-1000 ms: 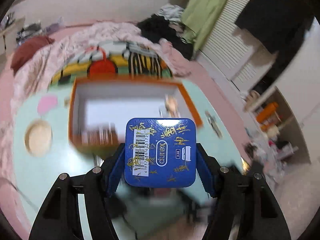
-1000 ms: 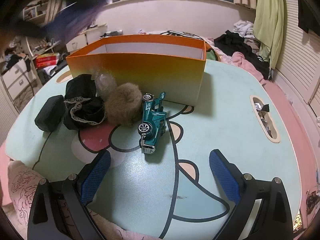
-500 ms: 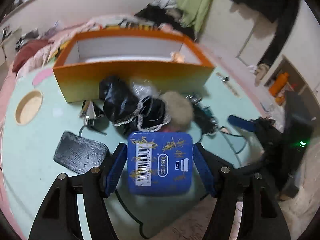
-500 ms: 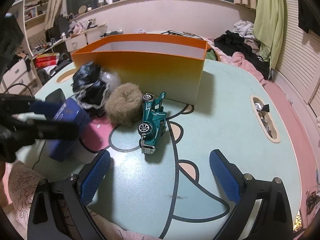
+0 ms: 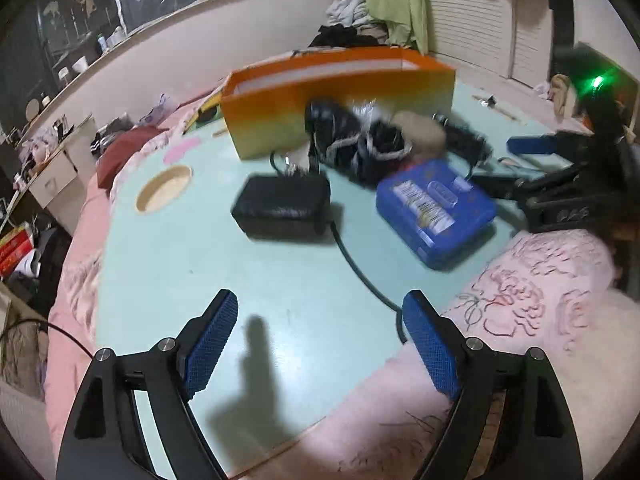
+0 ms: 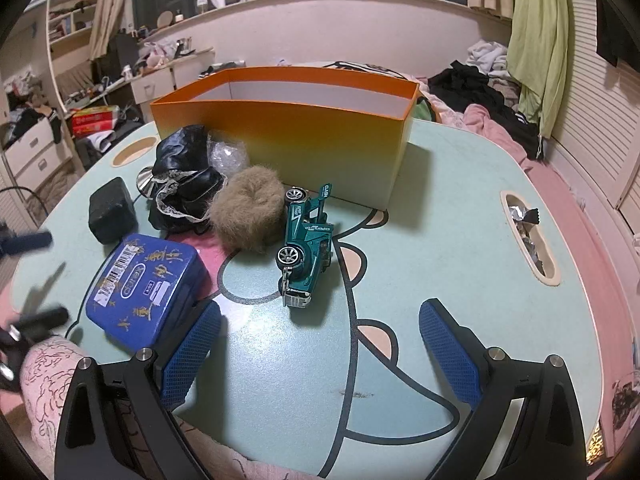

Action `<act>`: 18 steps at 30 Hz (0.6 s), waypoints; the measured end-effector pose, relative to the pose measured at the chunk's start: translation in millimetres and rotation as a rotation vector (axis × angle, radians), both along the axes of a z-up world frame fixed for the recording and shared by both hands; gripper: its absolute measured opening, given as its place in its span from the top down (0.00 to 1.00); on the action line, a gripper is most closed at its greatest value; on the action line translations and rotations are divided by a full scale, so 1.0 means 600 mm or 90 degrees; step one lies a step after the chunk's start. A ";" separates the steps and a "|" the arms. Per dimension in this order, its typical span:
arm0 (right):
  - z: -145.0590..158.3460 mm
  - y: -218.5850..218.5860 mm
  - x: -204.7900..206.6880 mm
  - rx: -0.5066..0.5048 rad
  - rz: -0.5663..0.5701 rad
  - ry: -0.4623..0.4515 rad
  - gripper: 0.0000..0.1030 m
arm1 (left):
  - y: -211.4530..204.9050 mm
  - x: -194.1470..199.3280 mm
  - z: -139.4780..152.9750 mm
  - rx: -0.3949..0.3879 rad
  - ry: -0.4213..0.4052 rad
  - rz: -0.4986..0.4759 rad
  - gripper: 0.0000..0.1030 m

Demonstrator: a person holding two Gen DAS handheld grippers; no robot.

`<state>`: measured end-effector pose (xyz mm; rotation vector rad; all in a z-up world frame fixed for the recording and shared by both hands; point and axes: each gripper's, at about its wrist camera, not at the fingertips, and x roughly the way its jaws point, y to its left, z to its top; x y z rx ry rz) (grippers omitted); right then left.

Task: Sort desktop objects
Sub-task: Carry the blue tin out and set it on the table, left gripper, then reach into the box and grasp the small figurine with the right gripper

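Filling a cluttered bedroom, the mint table (image 6: 440, 216) holds 1 orange box (image 6: 288, 136).

Blue tin (image 6: 144, 288) flat on table, green toy car (image 6: 306, 242) on its side, open orange box (image 6: 288, 136) behind

Right tool (image 6: 320, 344), jaws wide apart and empty, above the table (image 6: 460, 240). Blue tin (image 6: 146, 284) lies beside its left pad. Beyond: green toy car (image 6: 306, 244), fur ball (image 6: 248, 210), black cloth (image 6: 182, 184), black pouch (image 6: 112, 210), orange box (image 6: 288, 140).
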<state>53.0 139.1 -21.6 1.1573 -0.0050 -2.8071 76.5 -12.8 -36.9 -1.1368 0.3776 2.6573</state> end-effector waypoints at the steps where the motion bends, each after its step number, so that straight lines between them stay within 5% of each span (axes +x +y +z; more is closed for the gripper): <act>1: 0.001 0.000 0.000 0.000 0.000 0.000 0.03 | -0.002 -0.004 -0.001 0.009 0.004 0.006 0.17; 5: 0.001 0.001 -0.001 0.000 0.000 0.001 0.03 | -0.013 -0.039 -0.003 0.070 -0.035 0.029 0.16; 11: 0.006 0.007 0.007 -0.013 -0.004 0.015 0.05 | -0.003 -0.053 -0.012 0.083 0.023 0.102 0.05; 18: 0.079 0.018 0.025 -0.063 0.026 0.090 0.32 | -0.013 -0.042 -0.017 0.088 0.035 0.134 0.00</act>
